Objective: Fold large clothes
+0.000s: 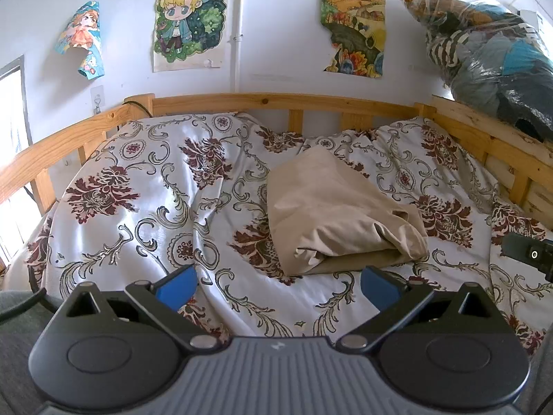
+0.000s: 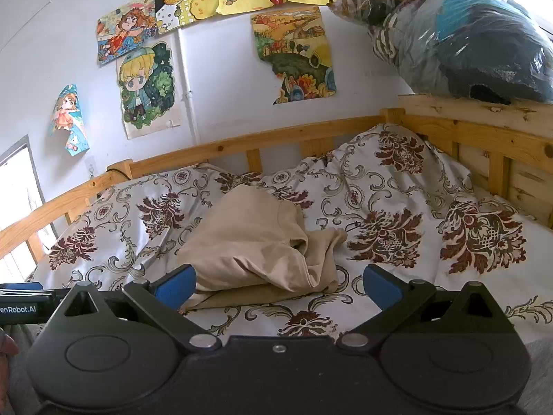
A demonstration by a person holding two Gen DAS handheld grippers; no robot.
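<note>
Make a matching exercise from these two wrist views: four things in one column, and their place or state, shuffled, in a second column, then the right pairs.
Things:
1. beige garment
2. clear plastic bag of clothes
3. left gripper
4. landscape drawing

Places or states:
A. taped to the white wall
B. jaws apart, holding nothing
C. lying bunched on the floral bedspread
D. resting on top of the wooden bed frame, at the right corner

Pairs: 1-C, 2-D, 3-B, 4-A
</note>
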